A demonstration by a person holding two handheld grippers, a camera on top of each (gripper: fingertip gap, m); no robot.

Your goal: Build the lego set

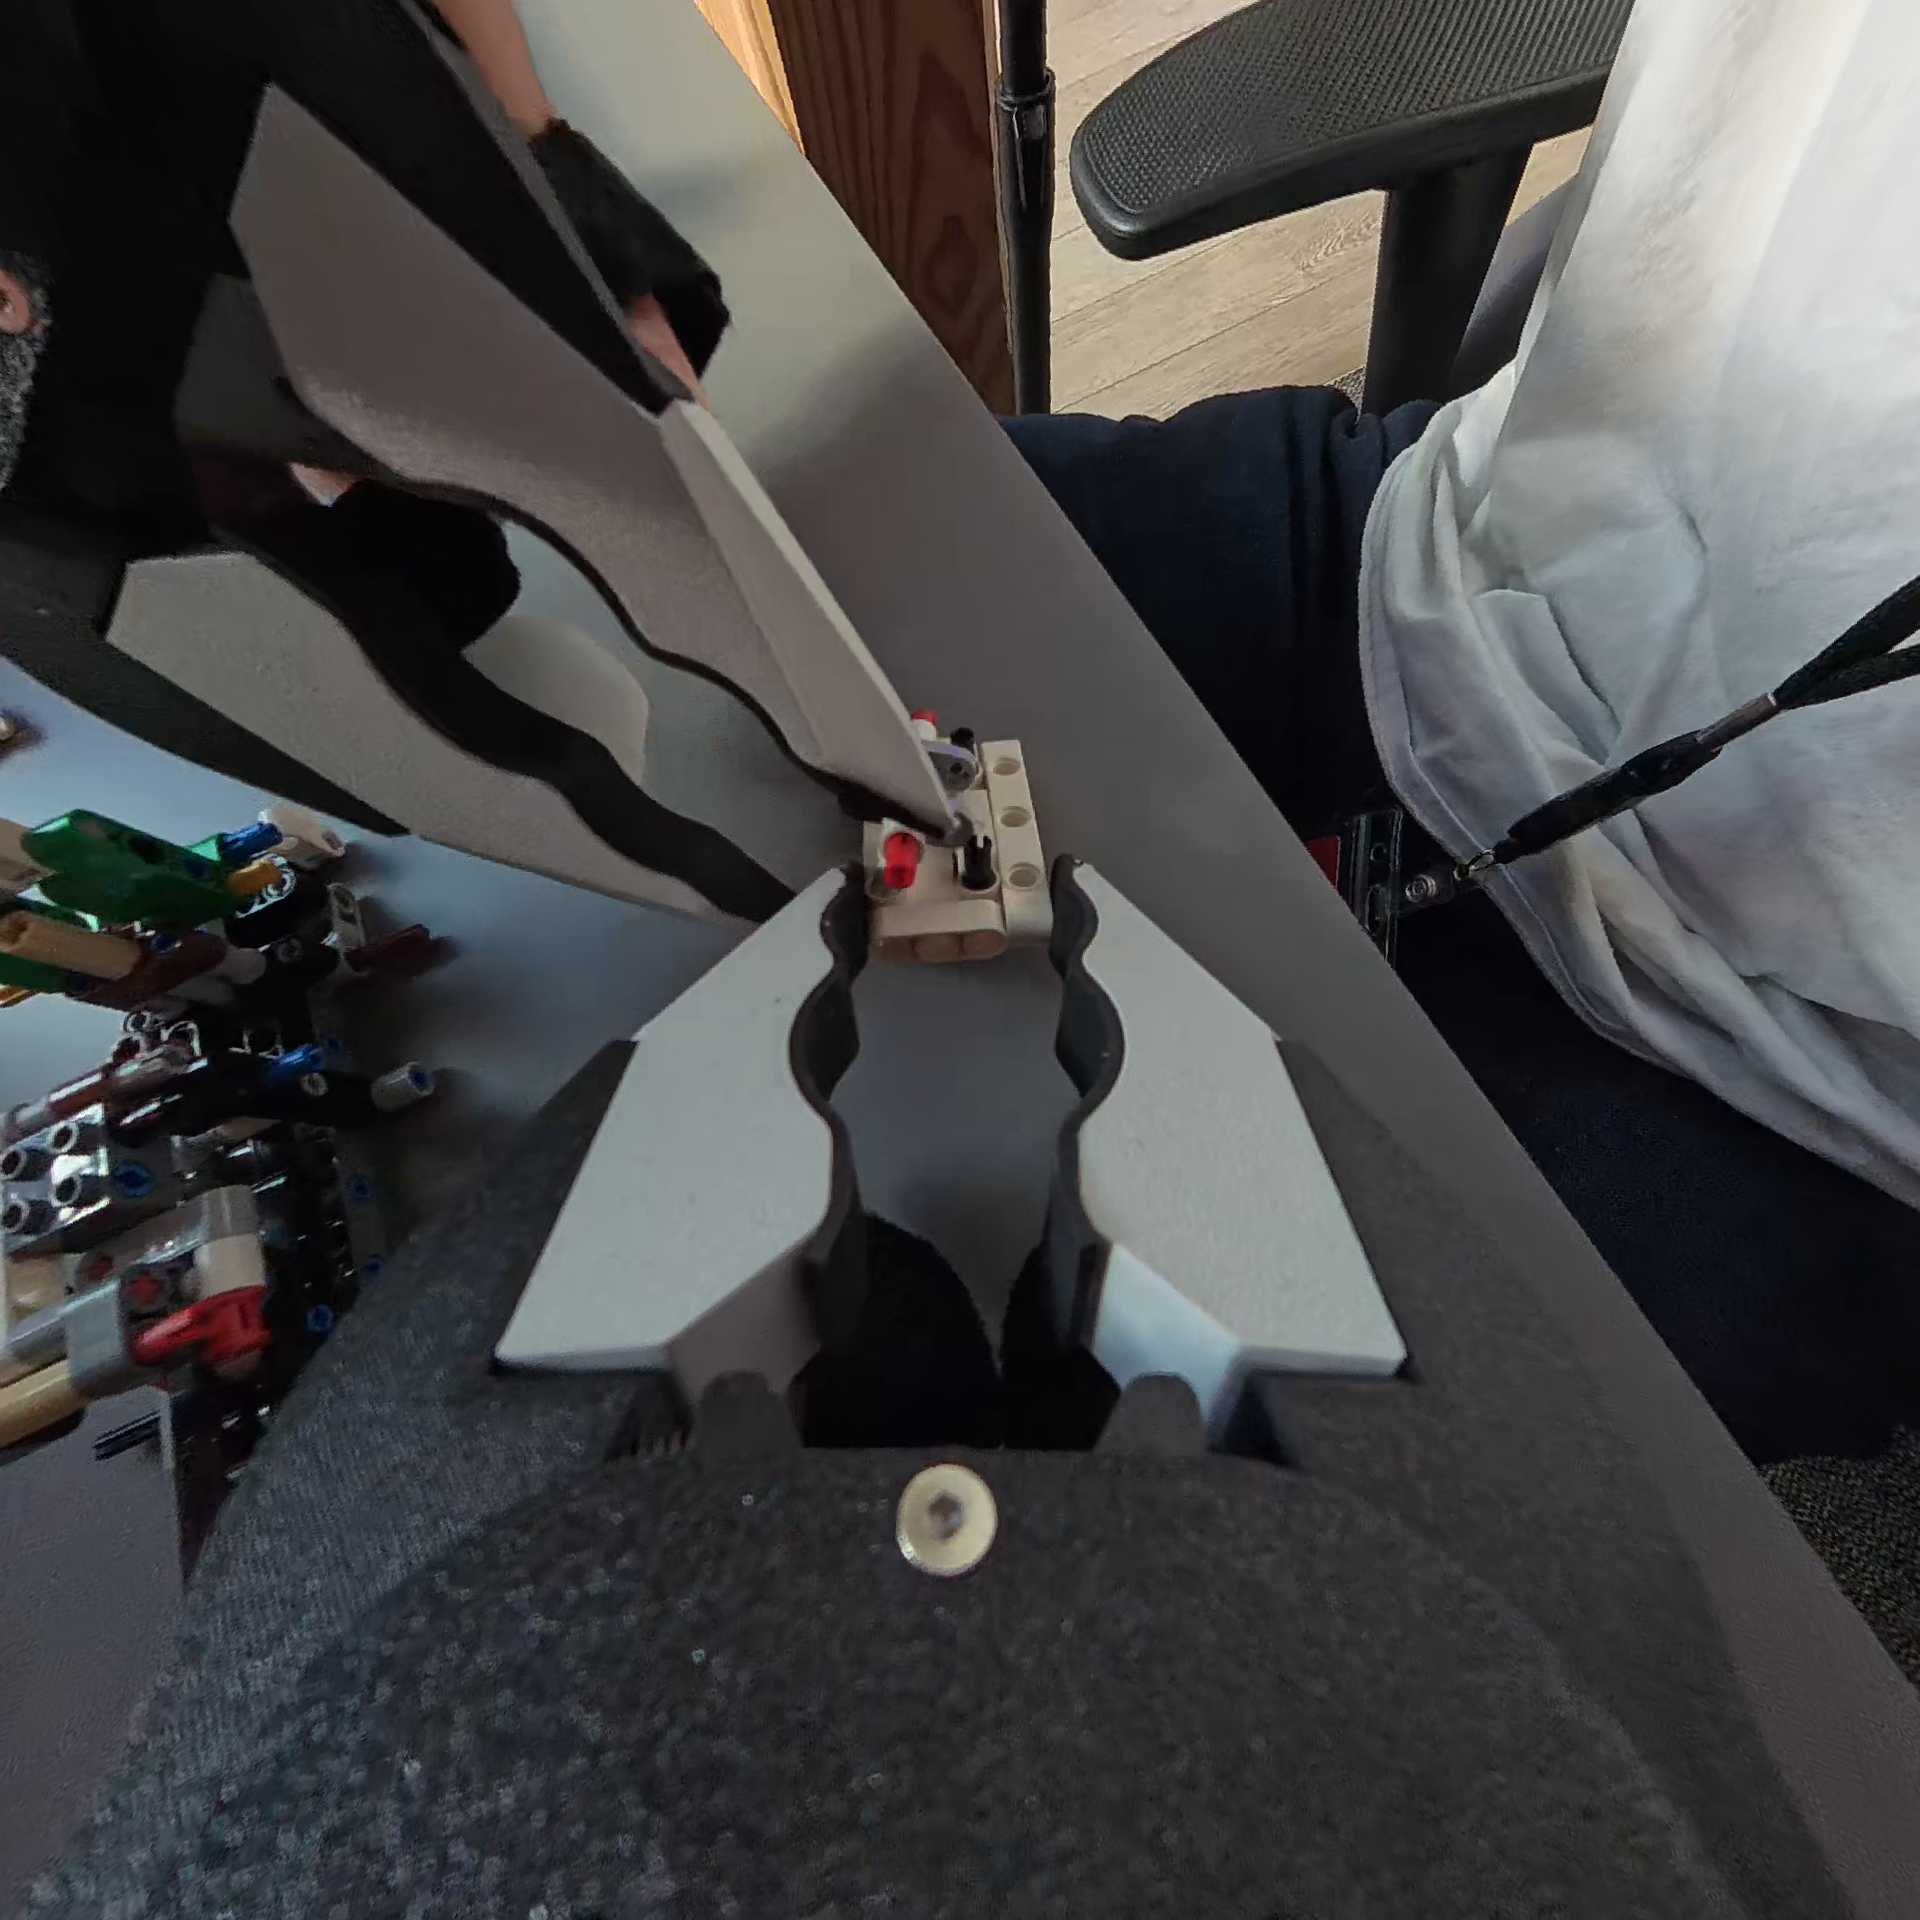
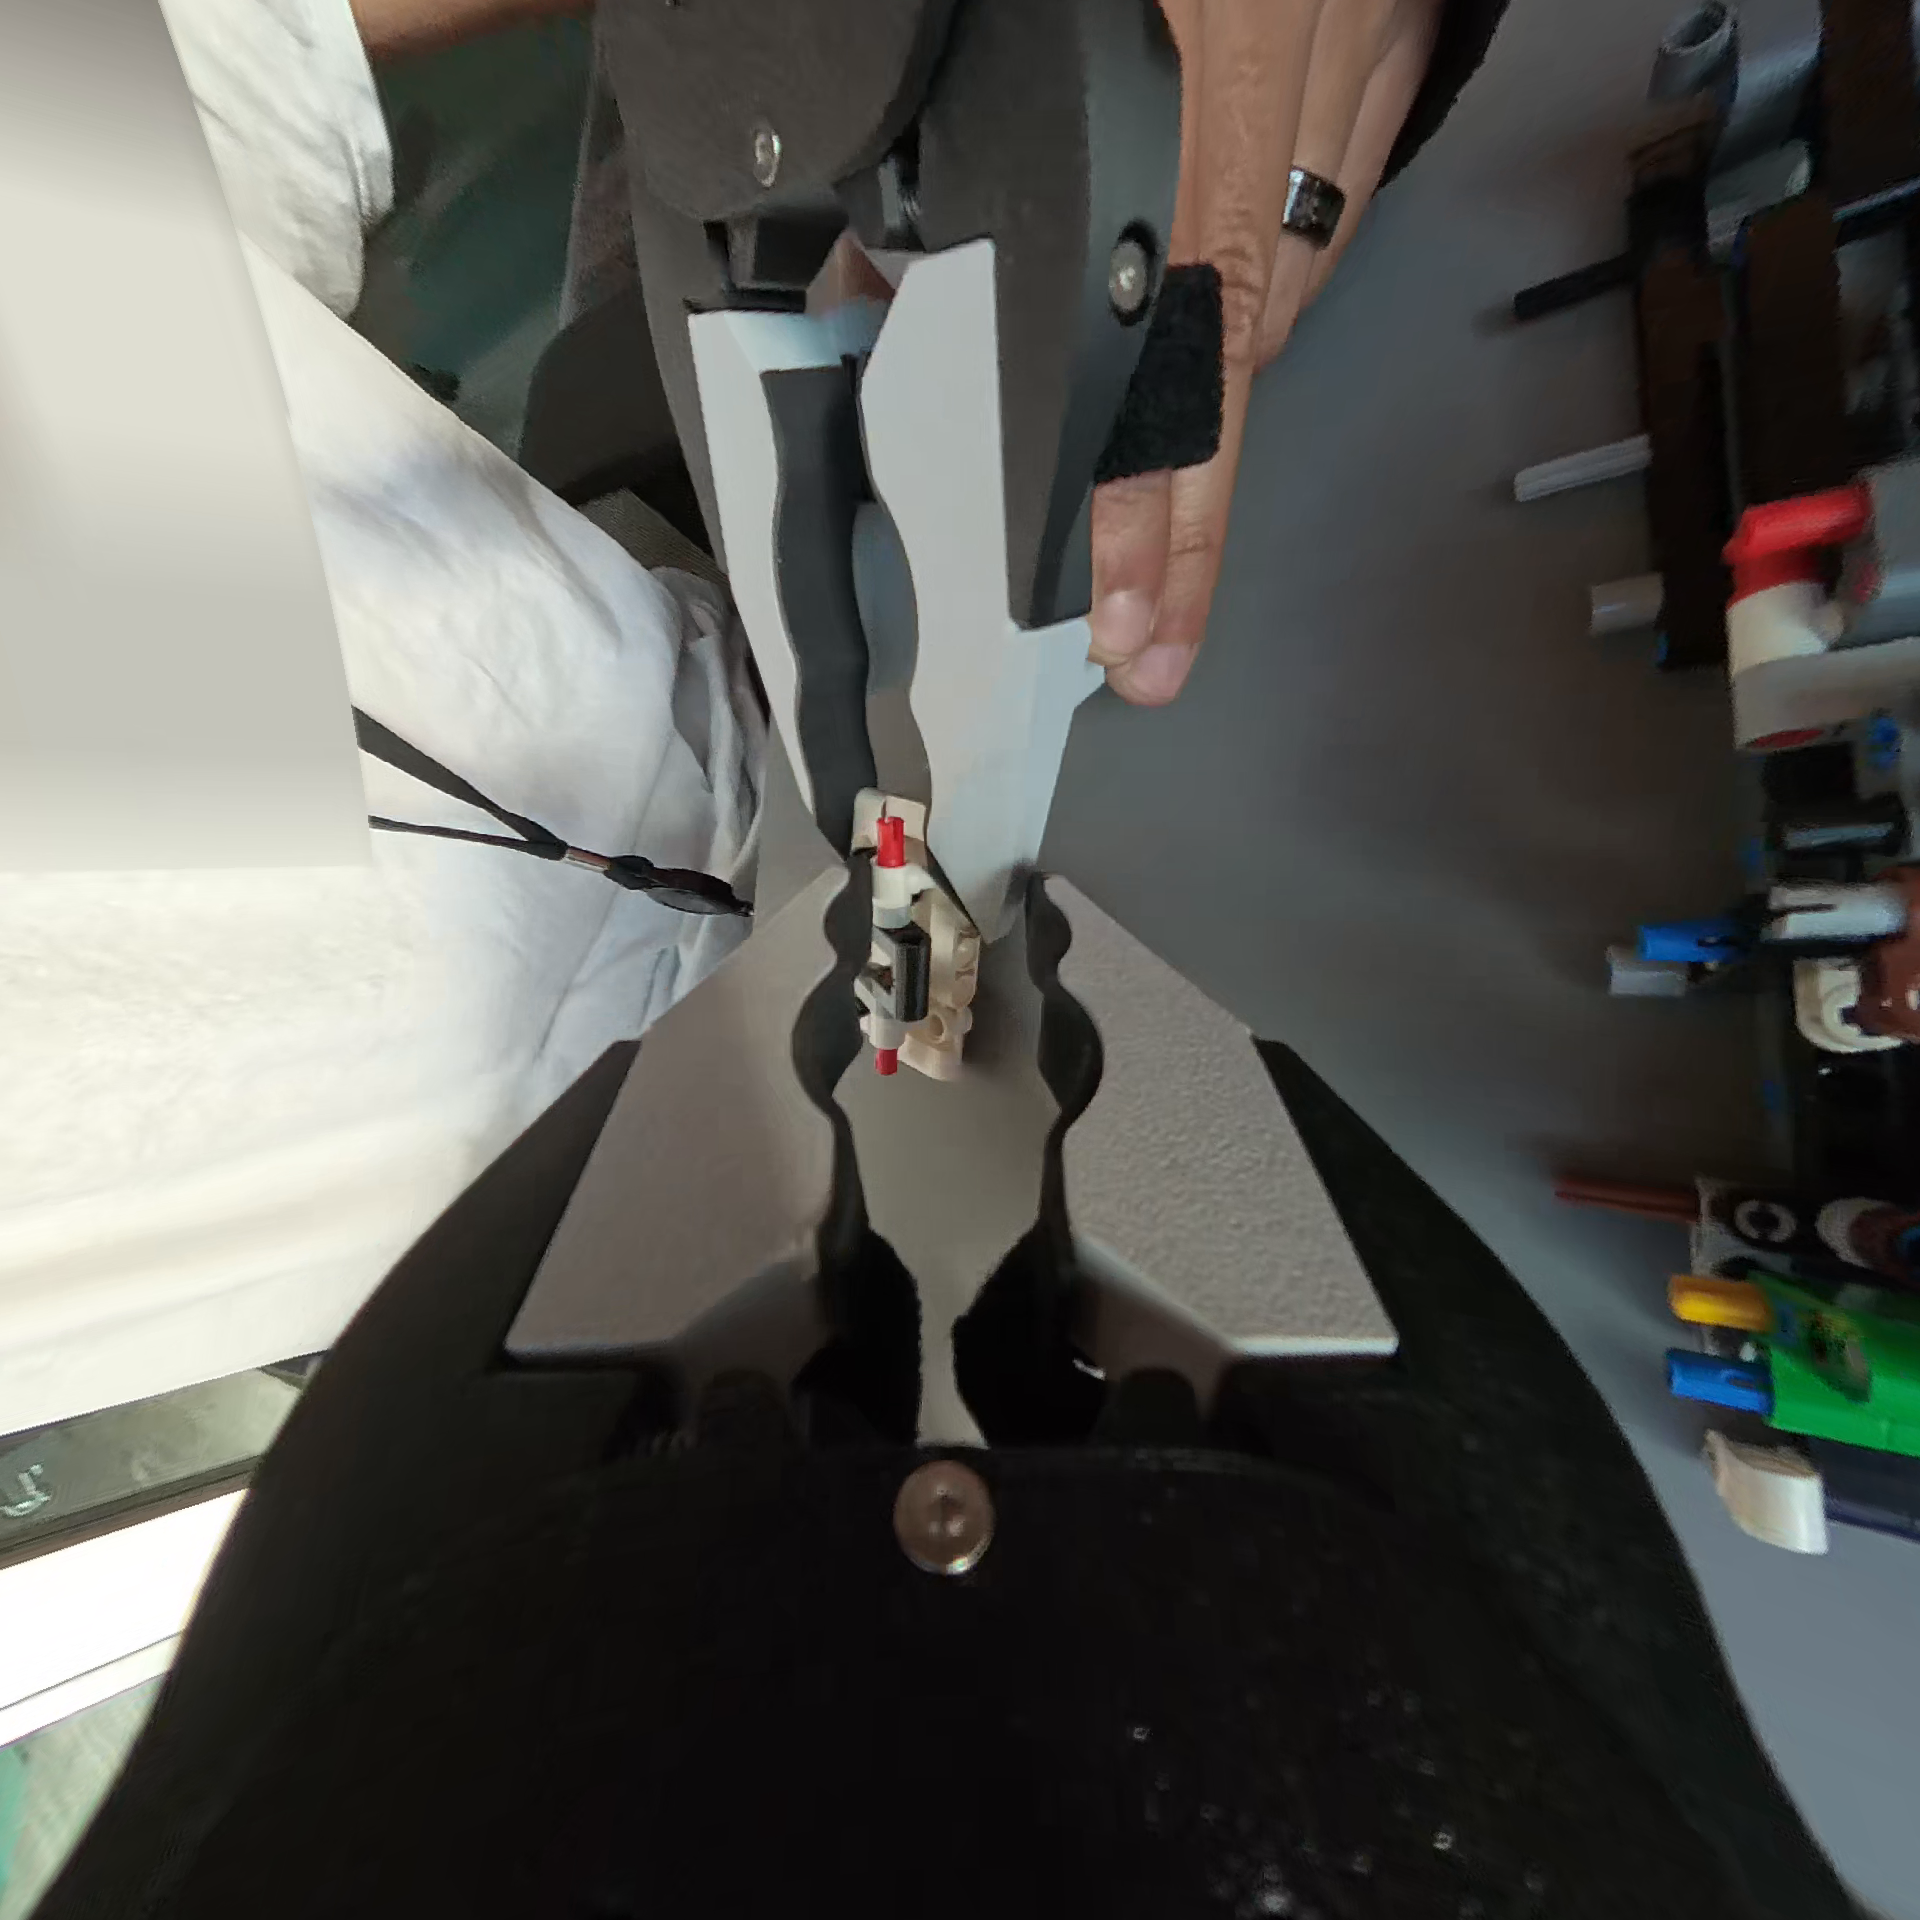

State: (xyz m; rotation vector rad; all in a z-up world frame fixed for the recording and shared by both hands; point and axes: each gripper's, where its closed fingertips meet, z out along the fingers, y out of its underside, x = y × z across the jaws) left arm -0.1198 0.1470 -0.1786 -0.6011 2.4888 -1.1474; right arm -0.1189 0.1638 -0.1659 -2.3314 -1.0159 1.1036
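A small tan brick assembly (image 1: 1013,831) with a red pin (image 1: 896,860) and a black pin sits between my left gripper's (image 1: 958,894) pads, which press on its two sides just above the grey table (image 1: 1091,582). In the right wrist view the left gripper (image 2: 904,852) comes from above and holds the assembly's (image 2: 940,987) far end. My right gripper (image 2: 945,888) stands around the assembly's near end. Its left pad lies against the red axle side and its right pad stands clear of it. In the left wrist view one of its fingers (image 1: 810,644) rests its tip on the assembly's top.
A pile of mixed building parts (image 1: 156,1039) lies on the table, also in the right wrist view (image 2: 1818,935). The table edge runs close by, with a person in a white shirt (image 1: 1662,520) and a black chair armrest (image 1: 1299,135) beyond it. A hand (image 2: 1195,468) holds the left gripper. Left and right tips are no more than a few centimetres apart.
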